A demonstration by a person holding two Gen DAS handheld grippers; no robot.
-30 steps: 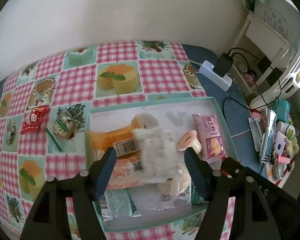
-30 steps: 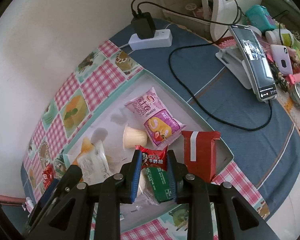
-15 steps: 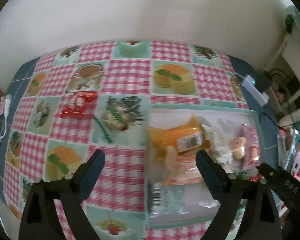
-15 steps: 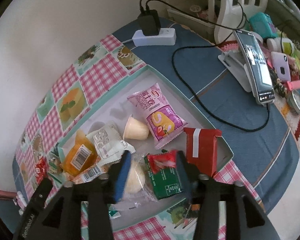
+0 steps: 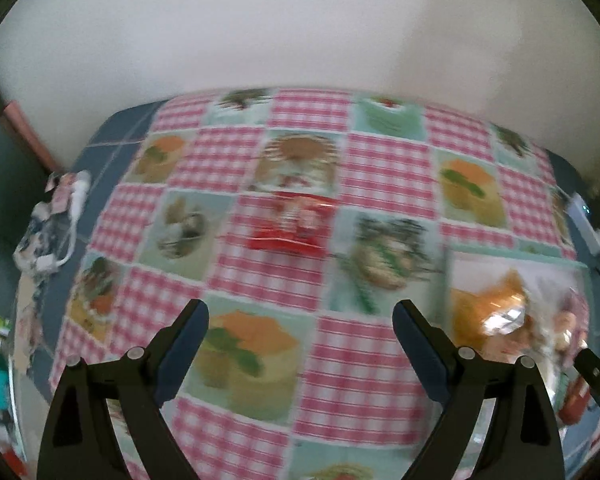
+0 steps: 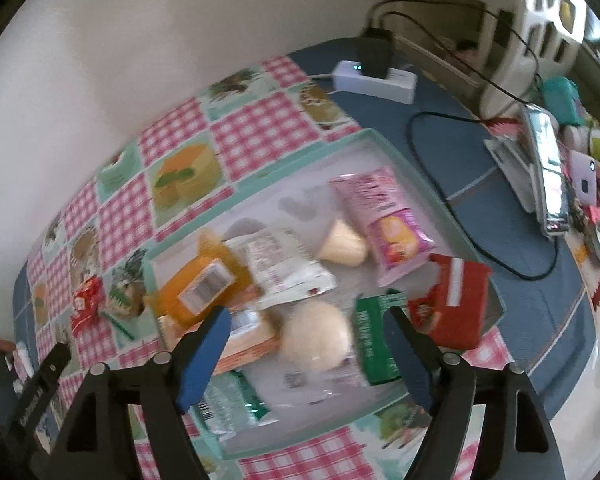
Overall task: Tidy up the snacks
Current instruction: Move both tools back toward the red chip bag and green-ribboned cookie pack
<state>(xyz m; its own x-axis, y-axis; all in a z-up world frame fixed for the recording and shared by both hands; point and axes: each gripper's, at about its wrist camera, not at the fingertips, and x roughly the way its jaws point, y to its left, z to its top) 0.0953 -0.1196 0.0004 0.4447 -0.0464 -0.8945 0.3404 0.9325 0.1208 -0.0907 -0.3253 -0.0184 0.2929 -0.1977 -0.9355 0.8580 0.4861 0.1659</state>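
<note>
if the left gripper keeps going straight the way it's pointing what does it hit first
Probably bare tablecloth. The left gripper is open and empty, aimed at the checked cloth just short of the red snack packet. The blurred frame leaves depth unclear, so the packet is a possible first contact.

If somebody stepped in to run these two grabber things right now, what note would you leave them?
Left gripper: open, empty, above the checked tablecloth, clear of the tray.
Right gripper: jaws opening, pressing on nothing, above the tray.
Done: most snacks lie in the tray, among them the orange packet, pink packet, round bun, green packet and red box.
Left: the small red snack packet lies on the cloth outside the tray; it likely goes in next.
</note>
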